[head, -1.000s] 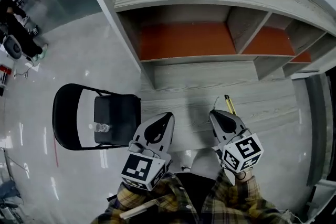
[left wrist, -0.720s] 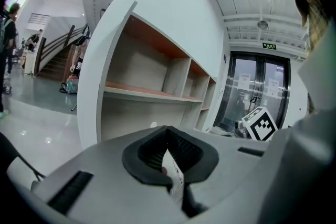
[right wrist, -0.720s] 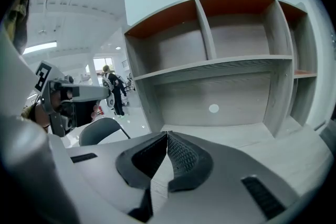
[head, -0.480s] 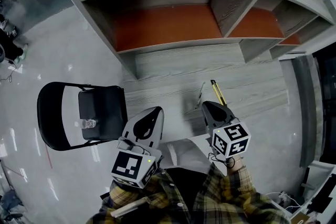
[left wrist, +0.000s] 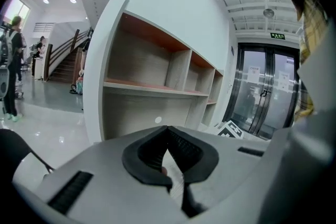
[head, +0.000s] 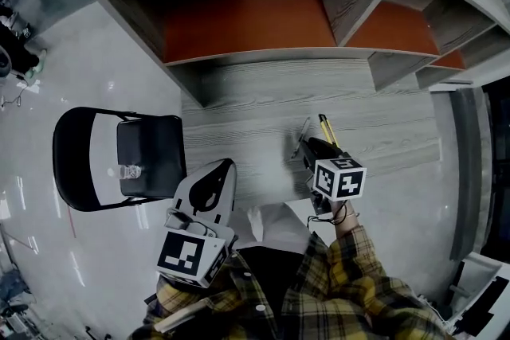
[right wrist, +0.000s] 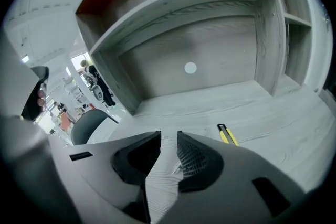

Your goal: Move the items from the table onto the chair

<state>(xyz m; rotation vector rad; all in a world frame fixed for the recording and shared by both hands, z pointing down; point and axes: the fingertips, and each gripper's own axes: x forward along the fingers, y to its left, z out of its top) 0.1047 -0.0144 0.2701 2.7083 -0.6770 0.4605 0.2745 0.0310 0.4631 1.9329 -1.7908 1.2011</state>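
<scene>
The yellow utility knife [head: 327, 129] lies flat on the table [head: 239, 111], its long axis running toward the shelf unit [head: 247, 28], black end nearest it. The right gripper [right wrist: 168, 136], farther from the shelf unit, has its jaws opening with nothing between them. The left gripper [left wrist: 168, 131] is closed and empty.

A grey wood-grain table [head: 239, 103] stands under a shelf [head: 247, 20] with orange back panels. On the table, in front of the shelf's upright divider, lies a yellow knife [head: 327, 127], pointing toward the shelf; a thin dark thing [head: 304, 138], too small to tell, lies just left of it. Left of the shelf, on the glossy floor [head: 103, 68], stands a black chair [head: 151, 151] with a small clear bottle [head: 127, 170] on its seat.
</scene>
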